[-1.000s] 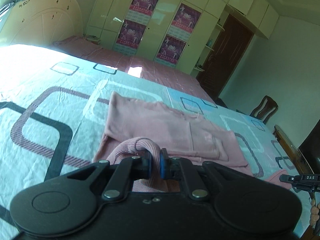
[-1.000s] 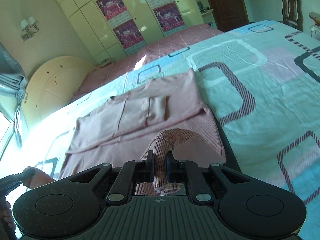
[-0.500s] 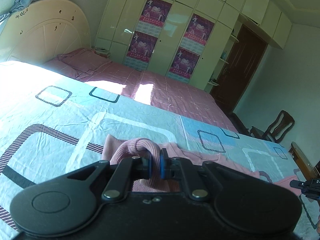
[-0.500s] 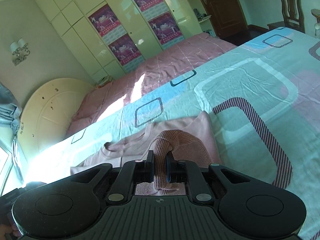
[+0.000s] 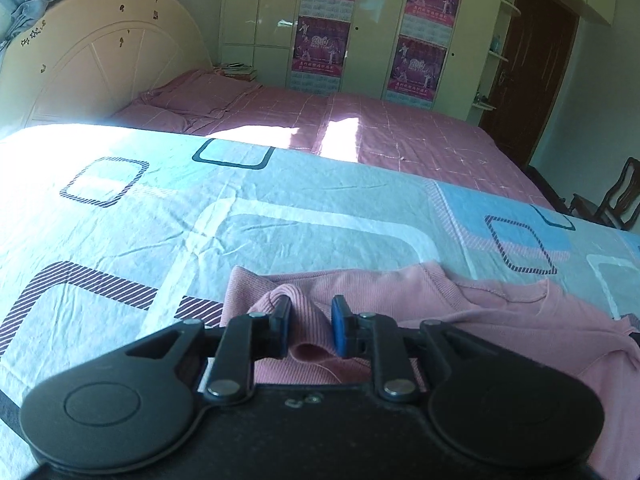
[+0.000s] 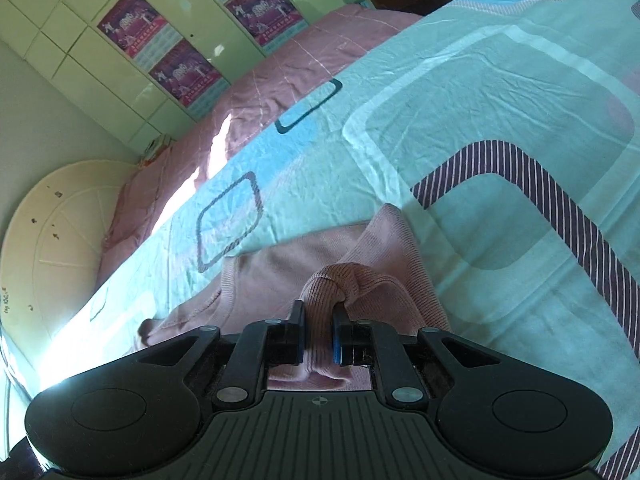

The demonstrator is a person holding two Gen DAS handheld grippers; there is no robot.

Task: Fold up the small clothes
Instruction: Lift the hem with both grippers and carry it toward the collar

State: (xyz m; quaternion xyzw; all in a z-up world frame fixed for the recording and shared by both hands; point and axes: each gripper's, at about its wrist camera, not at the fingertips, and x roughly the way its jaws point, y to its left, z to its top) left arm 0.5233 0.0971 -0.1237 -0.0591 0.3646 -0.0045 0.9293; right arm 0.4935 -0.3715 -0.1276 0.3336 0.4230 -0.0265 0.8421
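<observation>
A pink ribbed garment (image 5: 480, 312) lies folded over on the patterned teal bedsheet (image 5: 280, 216). My left gripper (image 5: 310, 326) sits low over the garment's left corner. Its jaws are opening, and a loose fold of the pink fabric still stands between the pads without being pressed. In the right wrist view the same garment (image 6: 280, 276) spreads to the left, and my right gripper (image 6: 319, 330) is shut on a bunched ribbed edge near the right corner. The part of the garment under both grippers is hidden.
Beyond the sheet's far edge lies a pink checked bedspread (image 5: 400, 136) with pillows and a cream headboard (image 5: 100, 60). A wardrobe with posters (image 5: 324, 40), a brown door (image 5: 532, 72) and a wooden chair (image 5: 616, 200) stand at the back.
Both grippers carried the held pink edge forward and down over the flat garment toward its far side. The left jaws, shut on the fabric before, have parted.
</observation>
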